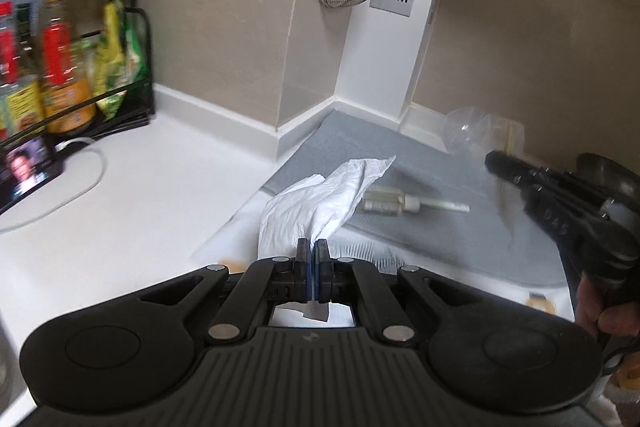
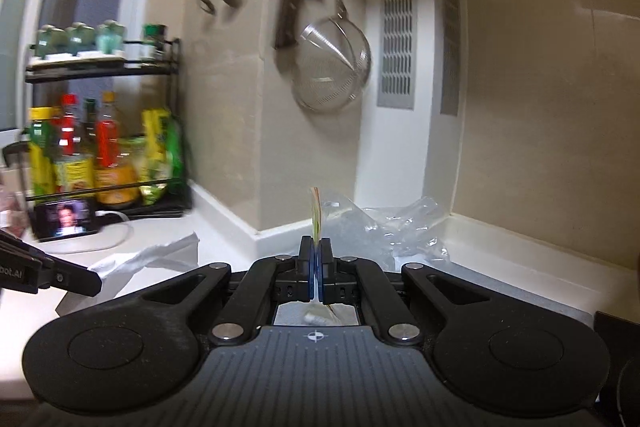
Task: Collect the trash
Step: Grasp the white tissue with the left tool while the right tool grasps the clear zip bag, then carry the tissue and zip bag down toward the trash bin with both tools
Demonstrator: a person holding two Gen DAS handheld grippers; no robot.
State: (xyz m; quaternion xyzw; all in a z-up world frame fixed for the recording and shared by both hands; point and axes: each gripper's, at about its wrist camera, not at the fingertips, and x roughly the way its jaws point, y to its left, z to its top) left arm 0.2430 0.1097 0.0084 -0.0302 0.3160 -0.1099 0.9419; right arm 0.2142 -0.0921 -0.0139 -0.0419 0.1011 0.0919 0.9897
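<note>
My left fingers [image 1: 311, 251] are pinched tight on the white tissue [image 1: 320, 195], which sticks out ahead. My right fingers [image 2: 316, 249] are pinched on a clear plastic wrapper [image 2: 400, 227]. A small tube [image 1: 404, 205] lies sideways on the grey mat [image 1: 440, 239], nearer my right hand.

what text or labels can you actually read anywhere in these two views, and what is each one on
"bot.AI", cut off at the picture's edge: on the left gripper body in the right wrist view.
"DAS", faint and uncertain: on the right gripper body in the left wrist view.
Bottle labels in the rack: too blurred.
Phone screen: no readable text.
</note>
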